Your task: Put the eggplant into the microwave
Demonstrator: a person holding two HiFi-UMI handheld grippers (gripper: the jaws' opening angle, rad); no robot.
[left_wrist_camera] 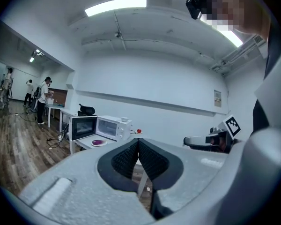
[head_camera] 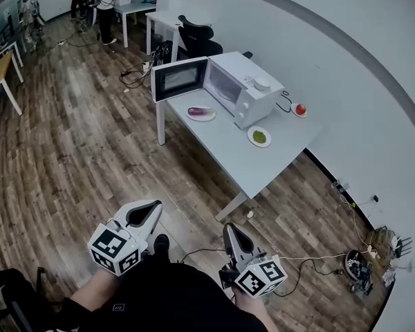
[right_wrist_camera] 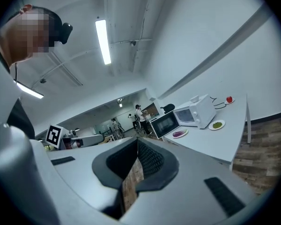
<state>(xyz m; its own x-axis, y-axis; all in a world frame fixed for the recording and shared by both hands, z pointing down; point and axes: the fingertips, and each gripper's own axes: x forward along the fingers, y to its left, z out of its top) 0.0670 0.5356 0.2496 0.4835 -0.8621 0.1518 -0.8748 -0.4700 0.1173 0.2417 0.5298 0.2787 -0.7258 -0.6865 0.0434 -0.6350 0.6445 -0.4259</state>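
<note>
Purple eggplant (head_camera: 200,113) lies well apart from left tool (head_camera: 152,207) and right tool (head_camera: 230,229).

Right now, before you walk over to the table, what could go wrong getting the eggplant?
A cable lies on the floor near the person's feet, so they might trip on it. The eggplant sits on a small plate close to the open microwave door, so reaching in could bump the door or slide the plate.
</note>
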